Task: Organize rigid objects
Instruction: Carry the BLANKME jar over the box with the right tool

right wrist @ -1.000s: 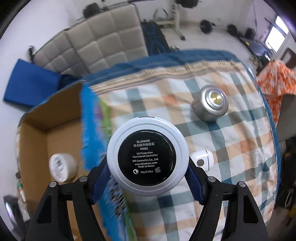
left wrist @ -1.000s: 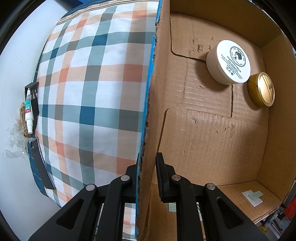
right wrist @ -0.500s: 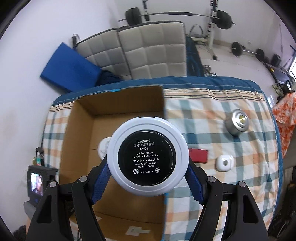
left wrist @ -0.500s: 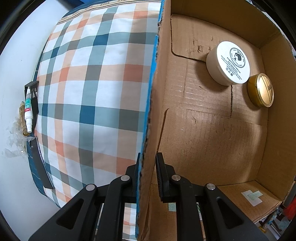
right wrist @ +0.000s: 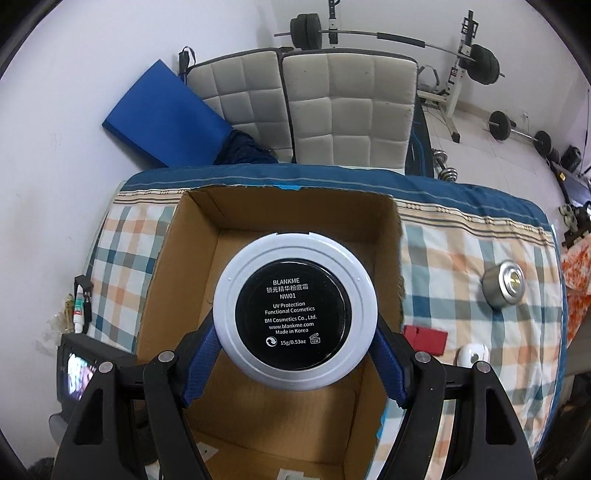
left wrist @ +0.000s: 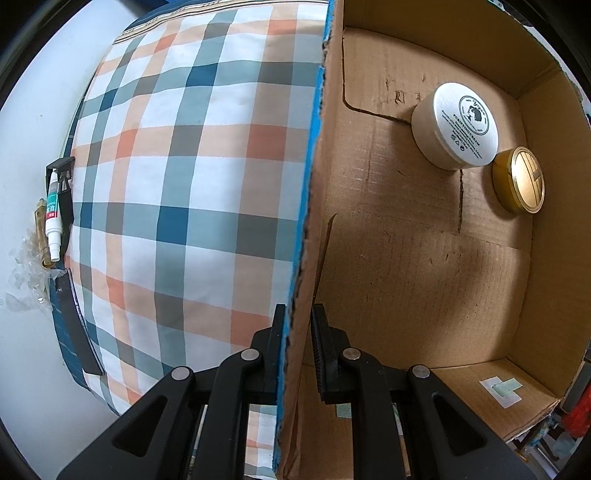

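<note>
My left gripper (left wrist: 297, 347) is shut on the blue-edged side wall of the cardboard box (left wrist: 424, 258). Inside the box lie a white cream jar (left wrist: 456, 127) and a gold-lidded tin (left wrist: 521, 181) near the far right corner. My right gripper (right wrist: 295, 354) is shut on a round white compact (right wrist: 294, 311) with a black label, held above the open box (right wrist: 192, 266). On the checked bedspread (right wrist: 461, 295) to the right of the box lie a silver round case (right wrist: 504, 282), a red flat case (right wrist: 424, 339) and a small white object (right wrist: 472, 355).
A white tube (left wrist: 52, 221) and a black strap sit at the bed's left edge by the wall. A small screen (right wrist: 79, 373) stands at lower left in the right wrist view. Padded grey cushions (right wrist: 303, 107), a blue mat (right wrist: 162, 114) and barbells (right wrist: 391, 35) lie beyond the bed.
My right gripper has carried the white compact leftward from over the bedspread to above the open box, rolling as it went. The left gripper has stayed clamped on the box wall.
</note>
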A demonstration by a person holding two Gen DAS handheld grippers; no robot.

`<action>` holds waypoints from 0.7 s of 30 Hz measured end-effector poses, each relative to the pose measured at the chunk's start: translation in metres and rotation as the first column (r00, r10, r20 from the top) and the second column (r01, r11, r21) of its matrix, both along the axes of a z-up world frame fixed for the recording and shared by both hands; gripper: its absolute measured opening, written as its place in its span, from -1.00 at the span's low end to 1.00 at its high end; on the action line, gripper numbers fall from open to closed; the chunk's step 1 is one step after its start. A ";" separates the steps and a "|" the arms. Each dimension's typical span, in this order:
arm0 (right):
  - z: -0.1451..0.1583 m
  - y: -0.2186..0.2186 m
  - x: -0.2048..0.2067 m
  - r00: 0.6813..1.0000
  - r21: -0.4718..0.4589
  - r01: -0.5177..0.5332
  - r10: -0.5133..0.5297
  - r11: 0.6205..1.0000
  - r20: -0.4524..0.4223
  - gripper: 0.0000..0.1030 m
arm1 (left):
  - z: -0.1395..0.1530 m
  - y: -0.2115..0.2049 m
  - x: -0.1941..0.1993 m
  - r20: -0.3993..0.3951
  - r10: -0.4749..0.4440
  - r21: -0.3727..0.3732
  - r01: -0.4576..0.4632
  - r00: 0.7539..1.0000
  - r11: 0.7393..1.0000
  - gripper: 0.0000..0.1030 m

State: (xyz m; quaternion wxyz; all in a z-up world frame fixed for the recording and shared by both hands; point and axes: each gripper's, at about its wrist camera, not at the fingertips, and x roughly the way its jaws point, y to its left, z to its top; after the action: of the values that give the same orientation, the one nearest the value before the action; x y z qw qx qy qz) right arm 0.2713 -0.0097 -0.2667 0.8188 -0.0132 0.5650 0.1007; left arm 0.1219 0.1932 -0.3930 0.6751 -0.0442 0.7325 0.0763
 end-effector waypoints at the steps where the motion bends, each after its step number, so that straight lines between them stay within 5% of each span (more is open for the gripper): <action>1: -0.003 0.003 0.003 1.000 -0.008 -0.005 0.005 1.000 0.000 0.49 | -0.001 0.001 -0.001 0.000 0.001 0.000 -0.001 1.000 1.000 -0.79; 13: -0.055 0.038 0.054 0.998 -0.101 -0.052 0.047 0.994 -0.049 0.49 | -0.005 0.005 0.000 -0.008 0.017 -0.012 -0.017 1.000 1.000 -0.79; 21: -0.085 0.046 0.078 0.992 -0.078 -0.039 0.030 0.996 -0.121 0.49 | -0.008 0.009 0.001 -0.012 0.019 -0.015 -0.020 1.000 1.000 -0.79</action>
State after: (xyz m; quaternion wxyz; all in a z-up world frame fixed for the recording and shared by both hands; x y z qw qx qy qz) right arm 0.3497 0.0368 -0.3519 0.7803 -0.0496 0.6166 0.0928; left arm 0.1228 0.2019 -0.4009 0.6694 -0.0558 0.7367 0.0778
